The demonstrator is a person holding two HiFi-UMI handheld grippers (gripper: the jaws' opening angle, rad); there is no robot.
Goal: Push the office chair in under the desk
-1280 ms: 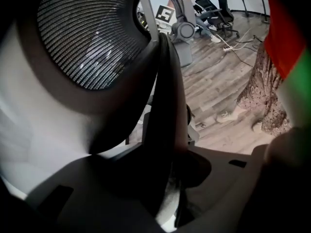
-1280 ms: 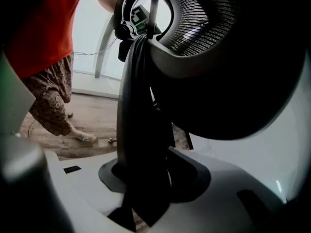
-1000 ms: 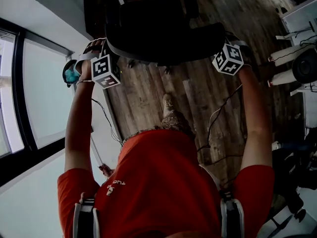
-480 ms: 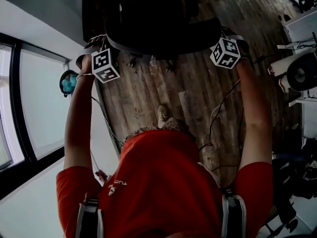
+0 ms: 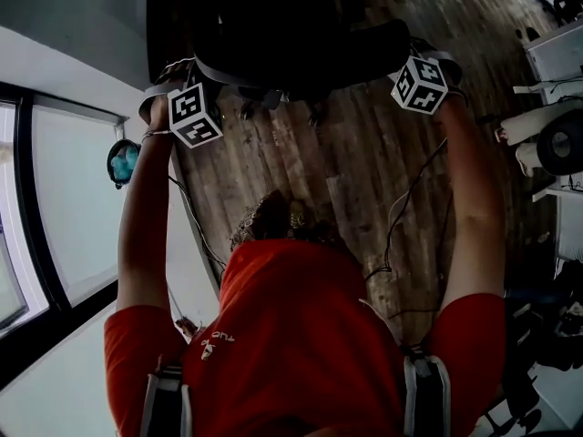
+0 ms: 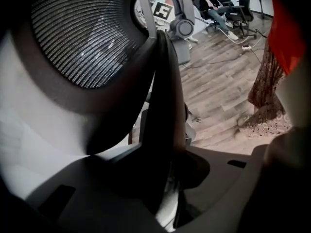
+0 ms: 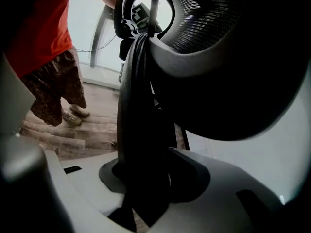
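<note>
At the chair [image 5: 301,35] back: left hand-held gripper [image 6: 167,188] jaws closing on one edge, right hand-held gripper [image 7: 146,188] clamping the other

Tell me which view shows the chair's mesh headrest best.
Left gripper view: the mesh headrest fills its upper left, weave clear. Right gripper view catches a slice; head view, only the dark chair from above.
</note>
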